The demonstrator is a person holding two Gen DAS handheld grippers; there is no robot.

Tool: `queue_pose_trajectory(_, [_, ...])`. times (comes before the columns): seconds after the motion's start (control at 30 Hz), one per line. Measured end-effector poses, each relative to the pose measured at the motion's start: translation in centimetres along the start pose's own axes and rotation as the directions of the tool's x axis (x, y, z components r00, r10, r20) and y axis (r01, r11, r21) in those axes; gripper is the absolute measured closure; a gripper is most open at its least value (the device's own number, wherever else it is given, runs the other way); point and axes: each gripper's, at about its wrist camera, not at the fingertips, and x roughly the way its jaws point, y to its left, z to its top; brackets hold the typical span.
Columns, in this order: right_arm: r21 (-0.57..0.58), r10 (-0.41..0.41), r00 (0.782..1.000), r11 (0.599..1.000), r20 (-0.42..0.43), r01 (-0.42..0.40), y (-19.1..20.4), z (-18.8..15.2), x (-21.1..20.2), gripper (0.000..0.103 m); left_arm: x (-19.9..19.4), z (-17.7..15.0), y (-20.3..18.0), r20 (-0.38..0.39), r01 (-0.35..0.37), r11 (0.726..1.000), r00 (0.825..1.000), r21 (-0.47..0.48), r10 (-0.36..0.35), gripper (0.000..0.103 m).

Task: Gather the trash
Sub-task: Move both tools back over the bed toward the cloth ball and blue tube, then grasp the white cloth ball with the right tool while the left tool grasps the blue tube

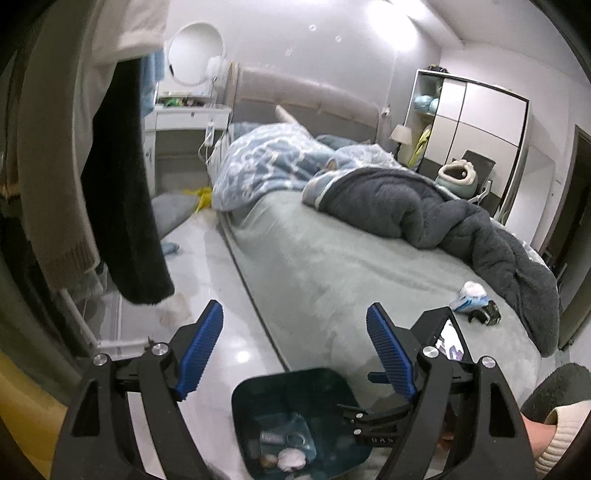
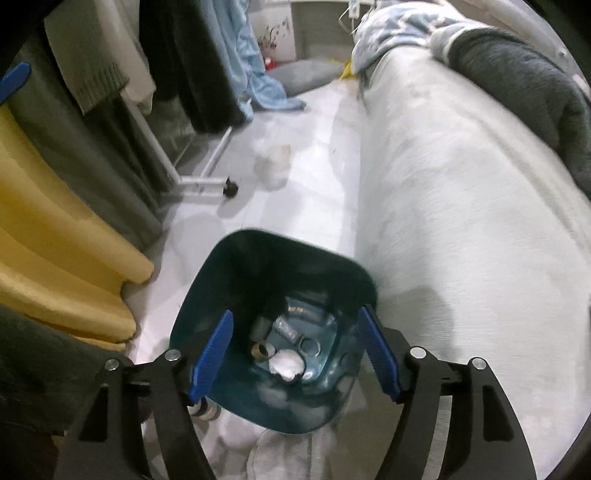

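Bedroom with pale glossy floor (image 1: 207, 266) at lower left. Grey-sheeted bed (image 1: 332, 258) across frame centre, padded headboard (image 1: 306, 96) behind. White dressing table (image 1: 184, 118) with round mirror (image 1: 195, 53) at upper left. White wardrobe (image 1: 476, 122) at upper right. Ceiling light (image 1: 388, 14) glaring at top. Yellow curtain (image 2: 55, 221) along left edge of right wrist view.

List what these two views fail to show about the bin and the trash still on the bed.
- Bin near side, left wrist view: cut off by the bottom edge.
- Bin contents, right wrist view: blurred; only a white wad and a cardboard tube are recognisable.
- Trash on the bed, left wrist view: too small to identify.
- That trash, right wrist view: not visible.
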Motion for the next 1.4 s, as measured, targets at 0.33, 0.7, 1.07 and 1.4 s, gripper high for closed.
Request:
queue_pose_trajectory(0.33, [0.068, -0.035, 0.985, 0.997, 0.169, 0.023, -4.8, 0.0, -5.5, 0.02, 0.9, 1.1, -5.1, 0.053, 0.037, 0.998, 0.998, 0.058, -0.04, 0.011])
queue_pose_trajectory(0.7, [0.169, -0.101, 0.961, 0.984, 0.256, 0.059, -11.0, -1.8, -10.1, 0.014, 3.1, 1.2, -9.9, 0.052, 0.077, 0.992, 0.995, 0.1, -0.082, 0.007])
queue_pose_trajectory(1.07, [0.151, -0.185, 0.942, 0.978, 0.279, 0.147, -15.3, -2.4, -13.1, 0.009, 5.8, 1.1, -13.9, 0.015, 0.135, 0.985, 0.99, 0.103, -0.138, 0.007])
queue_pose_trajectory(1.4, [0.166, -0.194, 0.939, 0.974, 0.283, 0.151, -20.2, -3.2, -14.2, 0.008, 9.2, 1.0, -18.0, -0.018, 0.167, 0.976, 0.986, 0.14, -0.166, 0.007])
